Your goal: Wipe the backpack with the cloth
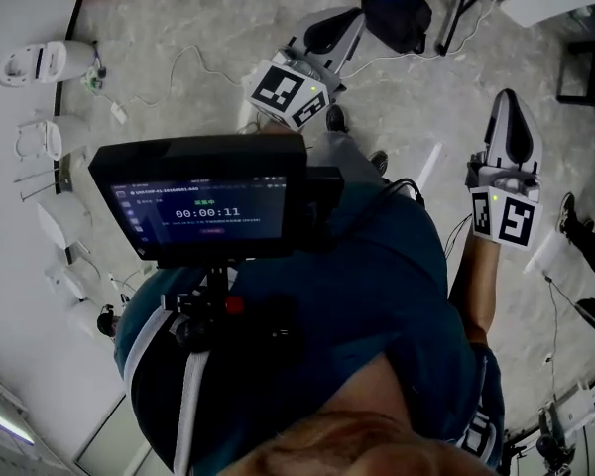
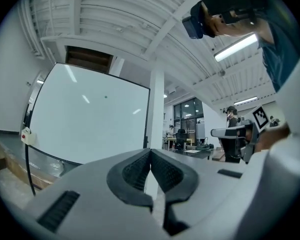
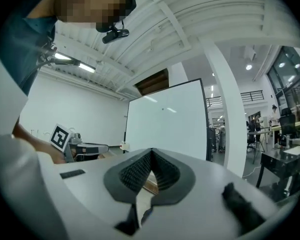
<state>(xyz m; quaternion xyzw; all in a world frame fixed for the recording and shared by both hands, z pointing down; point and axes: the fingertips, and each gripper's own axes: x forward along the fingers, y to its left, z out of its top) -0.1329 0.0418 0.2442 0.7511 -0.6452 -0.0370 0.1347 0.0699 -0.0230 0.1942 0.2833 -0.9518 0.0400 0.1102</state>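
raising two grippers, the person holds the left gripper [image 2: 150,154] and right gripper [image 3: 151,154] both fully closed, each empty. one dark bag [image 1: 402,18] sits far off on the floor [image 1: 208,28].

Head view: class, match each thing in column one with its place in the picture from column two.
Column one:
1 backpack
2 screen
3 right gripper
4 left gripper

Column two:
A far right, pointing up the picture
B on the floor, top middle
C left of centre, showing a timer
D just left of the backpack

Pairs: 1-B, 2-C, 3-A, 4-D.
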